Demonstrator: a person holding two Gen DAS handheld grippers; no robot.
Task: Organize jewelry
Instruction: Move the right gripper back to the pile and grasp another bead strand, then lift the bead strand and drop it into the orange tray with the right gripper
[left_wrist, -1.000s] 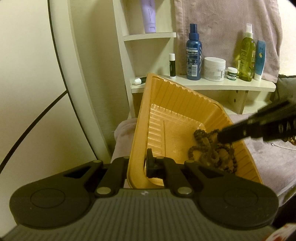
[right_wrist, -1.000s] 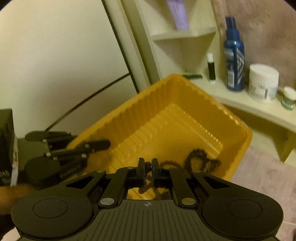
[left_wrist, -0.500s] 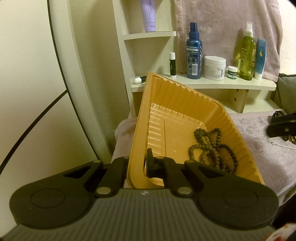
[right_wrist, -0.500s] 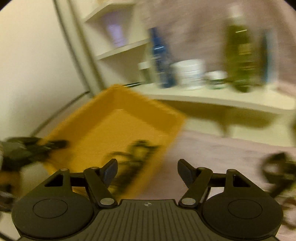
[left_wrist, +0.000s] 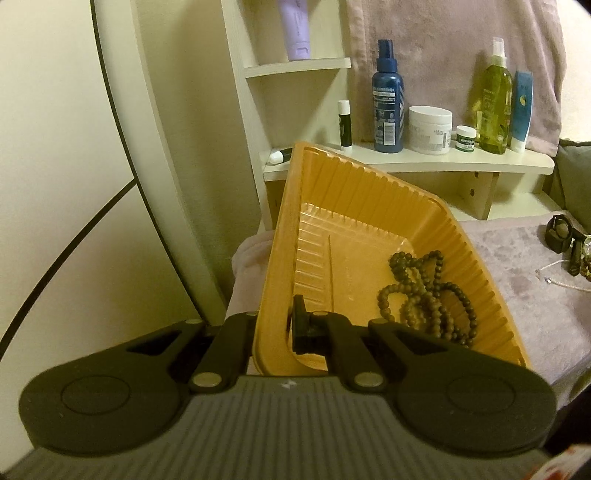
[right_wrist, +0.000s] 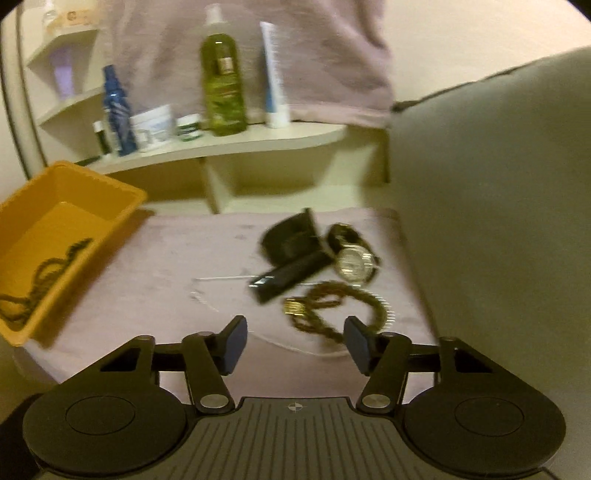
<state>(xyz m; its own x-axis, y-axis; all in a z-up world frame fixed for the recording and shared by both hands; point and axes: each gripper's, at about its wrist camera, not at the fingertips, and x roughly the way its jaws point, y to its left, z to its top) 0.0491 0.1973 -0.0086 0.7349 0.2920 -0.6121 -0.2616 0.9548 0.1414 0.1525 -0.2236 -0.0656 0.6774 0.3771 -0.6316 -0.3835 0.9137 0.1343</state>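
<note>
My left gripper (left_wrist: 280, 325) is shut on the near wall of the yellow tray (left_wrist: 280, 236) and holds it tilted. A dark bead necklace (left_wrist: 424, 299) lies in the tray; the tray (right_wrist: 122, 192) and beads (right_wrist: 44, 269) also show at the left of the right wrist view. My right gripper (right_wrist: 295, 343) is open and empty above the mauve cloth (right_wrist: 166, 258). Just beyond it lie a gold chain (right_wrist: 343, 302), a wristwatch (right_wrist: 352, 262), a black bar-shaped item (right_wrist: 291, 275), a black band (right_wrist: 288, 236) and a thin silver chain (right_wrist: 218, 280).
A cream shelf (right_wrist: 229, 144) behind holds a green bottle (right_wrist: 221, 81), a blue spray bottle (left_wrist: 387, 107), a white jar (left_wrist: 430, 129) and tubes. A grey cushion (right_wrist: 498, 184) rises at the right. A pale wall (left_wrist: 74, 147) is at the left.
My right gripper let go of the bead necklace in the tray, opened, and swung right over the cloth to the other jewelry. The left gripper kept holding the tray still.
</note>
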